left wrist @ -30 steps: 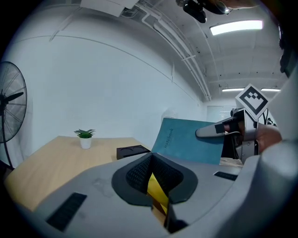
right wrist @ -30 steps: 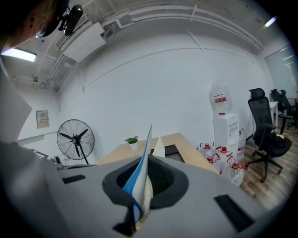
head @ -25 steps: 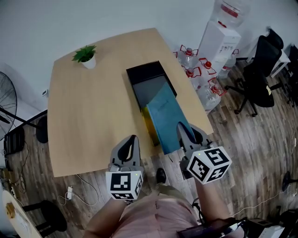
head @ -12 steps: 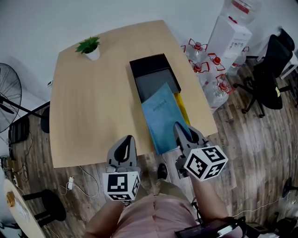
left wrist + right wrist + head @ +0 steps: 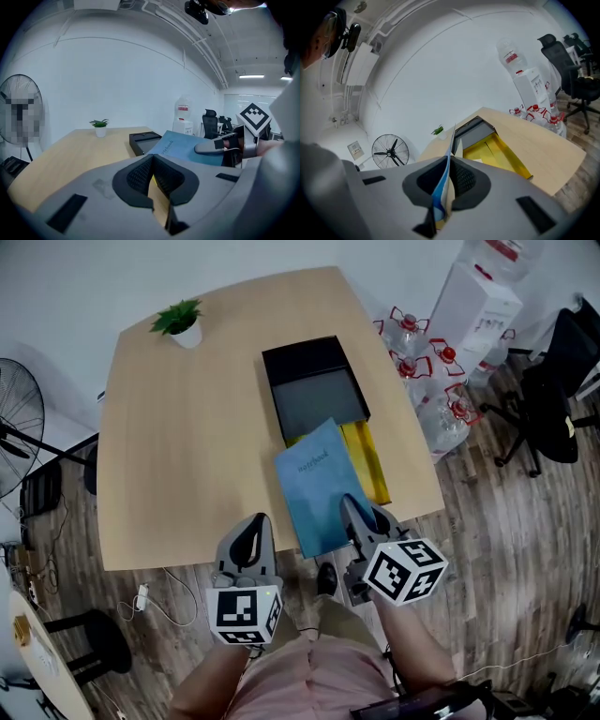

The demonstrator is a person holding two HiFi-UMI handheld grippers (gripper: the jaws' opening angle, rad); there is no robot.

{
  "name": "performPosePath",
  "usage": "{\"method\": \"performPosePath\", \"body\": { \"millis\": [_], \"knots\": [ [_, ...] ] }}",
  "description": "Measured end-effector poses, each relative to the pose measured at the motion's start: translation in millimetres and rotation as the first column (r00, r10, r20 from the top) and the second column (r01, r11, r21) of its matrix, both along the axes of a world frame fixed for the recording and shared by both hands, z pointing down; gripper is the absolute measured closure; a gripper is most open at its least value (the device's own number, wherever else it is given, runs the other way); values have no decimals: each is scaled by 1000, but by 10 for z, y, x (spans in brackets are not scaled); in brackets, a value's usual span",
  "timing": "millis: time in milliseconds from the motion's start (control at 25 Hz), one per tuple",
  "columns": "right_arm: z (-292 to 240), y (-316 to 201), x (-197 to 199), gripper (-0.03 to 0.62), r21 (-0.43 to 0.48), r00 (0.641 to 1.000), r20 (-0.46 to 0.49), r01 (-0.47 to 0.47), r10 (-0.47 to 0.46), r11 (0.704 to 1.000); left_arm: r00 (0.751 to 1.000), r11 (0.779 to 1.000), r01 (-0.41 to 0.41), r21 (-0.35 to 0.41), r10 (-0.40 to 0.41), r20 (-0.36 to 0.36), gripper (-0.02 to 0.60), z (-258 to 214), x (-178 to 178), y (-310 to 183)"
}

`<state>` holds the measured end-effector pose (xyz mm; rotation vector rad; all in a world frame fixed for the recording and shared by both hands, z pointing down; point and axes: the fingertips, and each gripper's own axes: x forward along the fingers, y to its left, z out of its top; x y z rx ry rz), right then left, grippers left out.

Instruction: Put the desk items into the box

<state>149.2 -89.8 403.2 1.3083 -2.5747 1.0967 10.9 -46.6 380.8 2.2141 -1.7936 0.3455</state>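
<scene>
While right tool (image 5: 449, 174) clamps blue notebook (image 5: 317, 486), yellow folder (image 5: 368, 461) partly hidden beneath

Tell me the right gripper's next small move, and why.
Probably carry the blue notebook forward until it hangs over the black box. The right gripper is shut on the notebook's near edge, and the notebook reaches only the box's near end, overlapping the yellow folder.

Matt wood table (image 5: 187, 456); notebook (image 5: 317, 486) cover seemingly smooth paper; box (image 5: 298, 354) matt.
</scene>
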Motion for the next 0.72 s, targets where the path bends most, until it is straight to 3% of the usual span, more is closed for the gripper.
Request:
{"method": "performPosePath", "body": {
  "millis": [320, 720],
  "knots": [
    [248, 33, -46, 571, -65, 999, 20, 27, -26, 998, 998, 996, -30, -89, 24, -64, 571, 460, 156, -88],
    [580, 61, -13, 536, -146, 999, -28, 36, -40, 989, 984, 985, -68, -156, 40, -174, 570, 834, 242, -112]
  ]
}}
